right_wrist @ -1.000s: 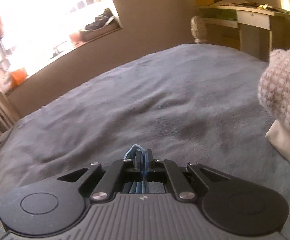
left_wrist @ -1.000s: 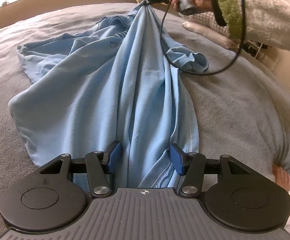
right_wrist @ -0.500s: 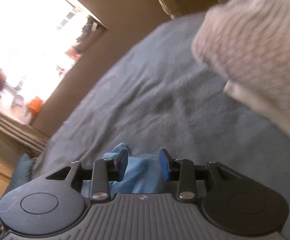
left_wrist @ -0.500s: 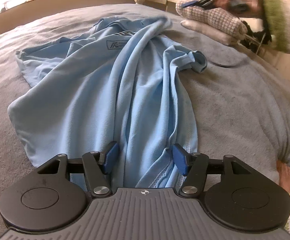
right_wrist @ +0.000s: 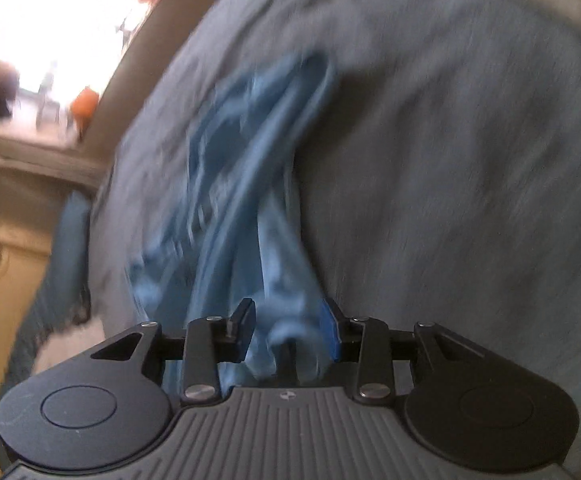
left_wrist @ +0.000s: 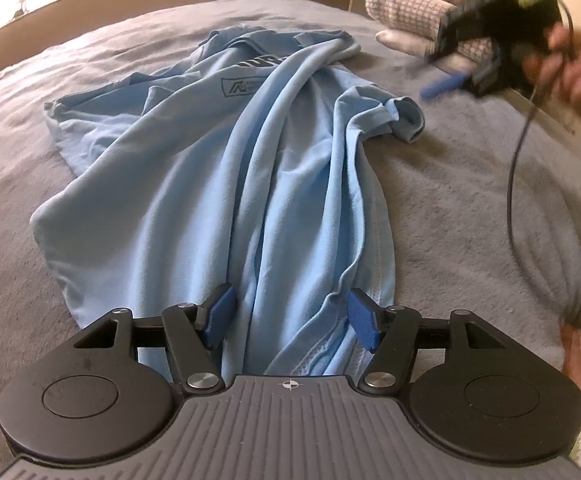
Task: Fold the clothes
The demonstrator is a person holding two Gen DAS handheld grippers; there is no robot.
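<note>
Two grippers are ours, one in each hand, and both stand apart with nothing pinched. Our left gripper (left_wrist: 288,316) hangs low over the near hem of the light blue T-shirt (left_wrist: 226,184); its blue pads (left_wrist: 364,320) are spread to either side of a bunched ridge of cloth and do not press on it. Our right gripper (left_wrist: 444,66) shows blurred at the upper right of the left wrist view, gripped in our right hand (left_wrist: 570,68), with a black cable (left_wrist: 516,160) trailing down from it. It is off the shirt, up near the far sleeve (left_wrist: 394,116). In its own blurred view the jaws are parted and blue fabric shows behind the gap.

The T-shirt lies crumpled lengthwise on the grey bed cover (left_wrist: 450,208), with a printed logo (left_wrist: 240,88) at its far end. Beyond it sits a stack of folded clothes (left_wrist: 406,20), near the edge of the bed.
</note>
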